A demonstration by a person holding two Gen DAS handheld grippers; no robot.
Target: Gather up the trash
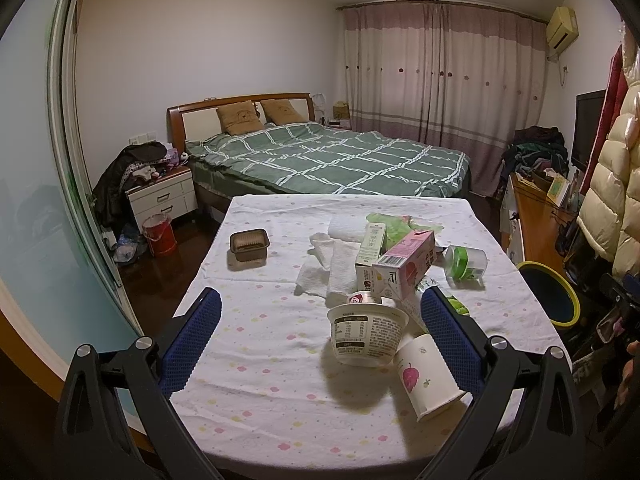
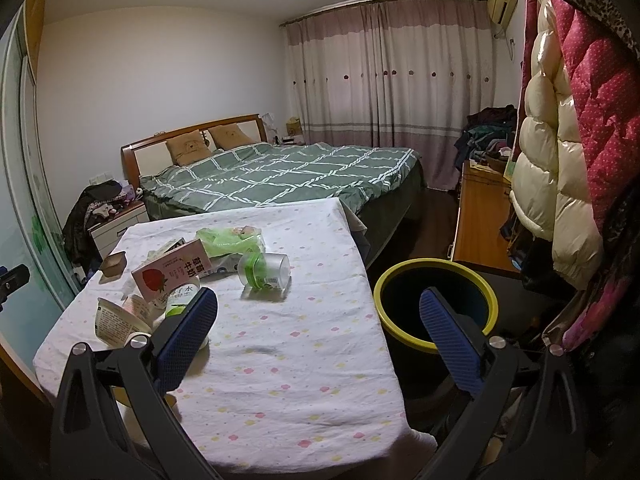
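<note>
Here, pink carton (image 2: 170, 276) reads 草莓牛奶; tub (image 1: 366, 334) lies between spread, empty left fingers (image 1: 192, 340); right fingers (image 2: 186, 334) likewise spread, empty.

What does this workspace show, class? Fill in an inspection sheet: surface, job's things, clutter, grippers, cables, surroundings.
Surface: table under a white floral cloth.
Job's things: yogurt tub and paper cup lying tipped; pink milk carton, clear jar on its side, tissues, brown tray; yellow-rimmed bin beside the table.
Clutter: green plastic bag.
Grippers: left gripper open, empty; right gripper open, empty.
Cables: nothing seen.
Surroundings: bed, curtains, hanging coats.
</note>
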